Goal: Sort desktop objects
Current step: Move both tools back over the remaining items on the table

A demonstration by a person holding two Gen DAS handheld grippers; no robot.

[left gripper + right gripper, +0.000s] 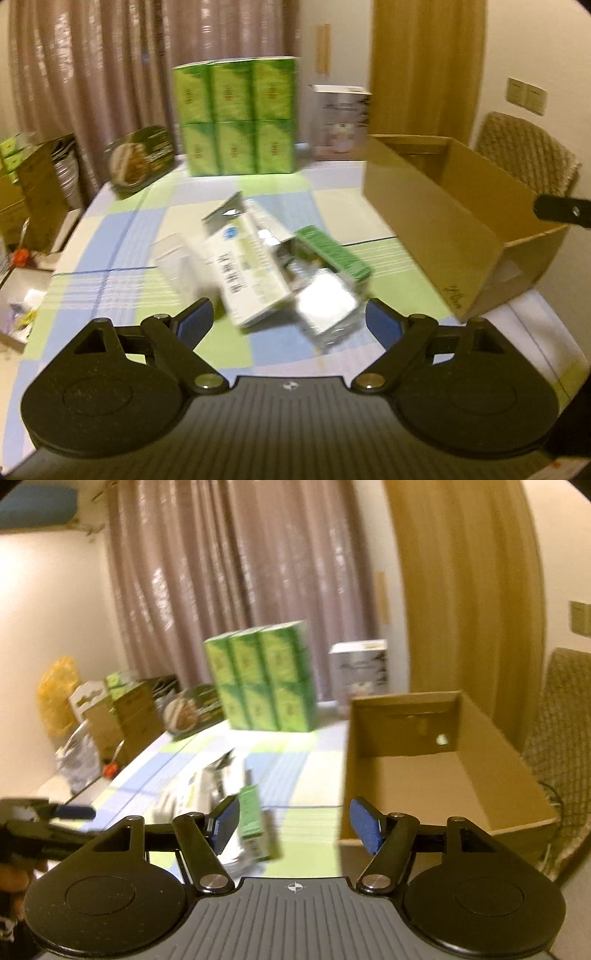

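A heap of small packages lies mid-table in the left wrist view: a white box with a barcode [251, 273], a green box [332, 254], a silvery packet [325, 306] and a pale clear box [173, 258]. My left gripper [290, 319] hovers just short of the heap, open, with nothing between its pads. An open brown cardboard box [443, 229] stands to the right. In the right wrist view my right gripper [295, 824] is open and empty by the cardboard box's [424, 782] near left corner. The green box [253, 812] lies ahead on its left.
A stack of green cartons [236, 118], a white carton [341, 122] and a food-picture box [140, 162] line the far edge of the checked tablecloth [110, 258]. More boxes [37, 192] crowd the left, off the table. A wicker chair [528, 155] stands behind the cardboard box.
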